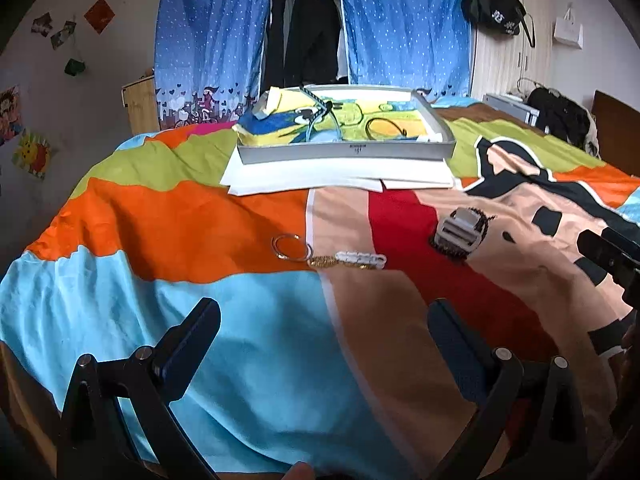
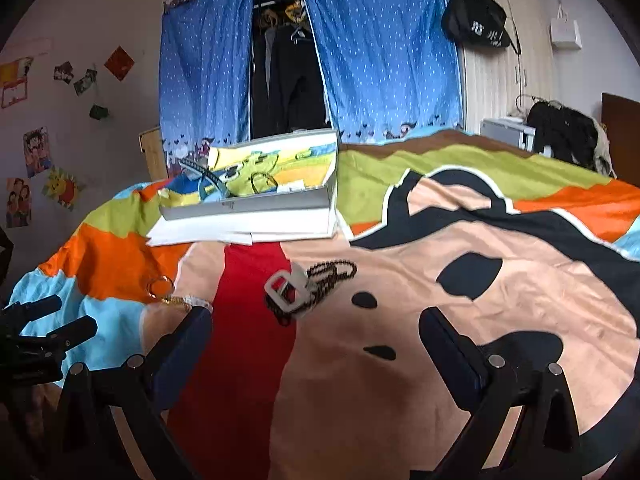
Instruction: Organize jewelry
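On the colourful bedspread lie thin ring bangles (image 1: 289, 247) (image 2: 159, 285), a gold chain with a white clasp piece (image 1: 349, 261) (image 2: 187, 301), and a dark bead necklace with a grey-white buckle (image 1: 460, 232) (image 2: 298, 289). Further back stands a shallow grey box (image 1: 344, 151) (image 2: 256, 205) lined with a bright cloth, holding a dark bangle (image 1: 382, 127) and cords. My left gripper (image 1: 324, 326) hovers open, short of the gold chain. Over the bedspread, my right gripper (image 2: 316, 326) is open too, just before the bead necklace. Neither holds anything.
White paper sheets (image 1: 340, 180) lie under the box. Blue dotted curtains (image 1: 404, 28) hang behind the bed, with dark clothes between them. A black bag (image 2: 562, 130) sits at the far right by the headboard. The bed's near edge drops off at lower left.
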The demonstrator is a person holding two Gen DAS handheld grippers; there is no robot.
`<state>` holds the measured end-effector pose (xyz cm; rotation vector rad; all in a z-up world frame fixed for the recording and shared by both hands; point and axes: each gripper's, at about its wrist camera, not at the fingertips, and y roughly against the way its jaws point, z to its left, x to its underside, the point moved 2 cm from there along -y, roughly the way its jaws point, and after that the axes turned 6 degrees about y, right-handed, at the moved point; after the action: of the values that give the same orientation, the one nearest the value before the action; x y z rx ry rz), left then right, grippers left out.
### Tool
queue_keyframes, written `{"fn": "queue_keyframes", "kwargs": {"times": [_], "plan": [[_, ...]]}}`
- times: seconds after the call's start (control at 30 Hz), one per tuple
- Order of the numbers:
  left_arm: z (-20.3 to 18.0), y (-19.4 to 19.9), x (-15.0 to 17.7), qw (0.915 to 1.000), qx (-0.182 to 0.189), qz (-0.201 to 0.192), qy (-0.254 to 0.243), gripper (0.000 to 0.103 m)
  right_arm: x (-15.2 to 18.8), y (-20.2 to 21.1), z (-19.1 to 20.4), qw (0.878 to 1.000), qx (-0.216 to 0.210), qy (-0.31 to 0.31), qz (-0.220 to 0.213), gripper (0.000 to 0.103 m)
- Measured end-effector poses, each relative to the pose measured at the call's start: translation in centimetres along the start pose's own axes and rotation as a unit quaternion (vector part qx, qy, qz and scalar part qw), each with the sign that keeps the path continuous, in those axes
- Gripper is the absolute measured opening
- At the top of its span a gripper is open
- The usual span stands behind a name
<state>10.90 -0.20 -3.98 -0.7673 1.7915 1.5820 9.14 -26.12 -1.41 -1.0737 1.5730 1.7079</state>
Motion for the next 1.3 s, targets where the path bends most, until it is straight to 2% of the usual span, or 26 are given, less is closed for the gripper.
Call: {"fn": "queue_keyframes", "kwargs": {"times": [0.37, 0.6, 0.87, 0.97, 1.03, 1.13, 1.17, 1.23, 1.3], "plan": [[0.6, -2.5, 0.6, 0.9993, 0.005, 0.035, -0.007, 0.102, 1.4, -3.1, -0.8, 0.999, -0.018, -0.005, 0.051, 0.103], [0.3, -5.0, -0.6, 0.9978, 0.034, 0.052, -0.023, 0.101, 0.9, -5.8, -1.3, 0.996, -0.052, 0.031, 0.067, 0.103], [-0.5, -8.7, -2.6, 0.9942, 0.076, 0.070, -0.030, 0.101, -1.4, -9.7, -2.5, 0.990, -0.105, 0.063, 0.073, 0.103], [-0.6, -9.9, -3.4, 0.9920, 0.095, 0.074, -0.037, 0.101, -2.3, -11.2, -2.5, 0.987, -0.127, 0.067, 0.076, 0.093], [-0.7, -10.7, -4.0, 0.9902, 0.108, 0.078, -0.042, 0.100, -2.7, -12.1, -2.3, 0.985, -0.138, 0.071, 0.079, 0.082], [-1.1, -12.0, -4.7, 0.9875, 0.119, 0.084, -0.061, 0.093, -3.1, -13.6, -1.9, 0.981, -0.156, 0.073, 0.086, 0.069], [-1.3, -12.5, -4.9, 0.9862, 0.122, 0.088, -0.069, 0.090, -3.1, -13.9, -1.8, 0.981, -0.159, 0.076, 0.087, 0.066], [-1.7, -13.6, -5.0, 0.9826, 0.132, 0.101, -0.082, 0.082, -3.2, -14.6, -1.4, 0.978, -0.171, 0.083, 0.090, 0.054], [-1.8, -14.8, -4.9, 0.9785, 0.138, 0.118, -0.098, 0.067, -3.3, -15.2, -1.0, 0.975, -0.178, 0.093, 0.092, 0.047]]}}
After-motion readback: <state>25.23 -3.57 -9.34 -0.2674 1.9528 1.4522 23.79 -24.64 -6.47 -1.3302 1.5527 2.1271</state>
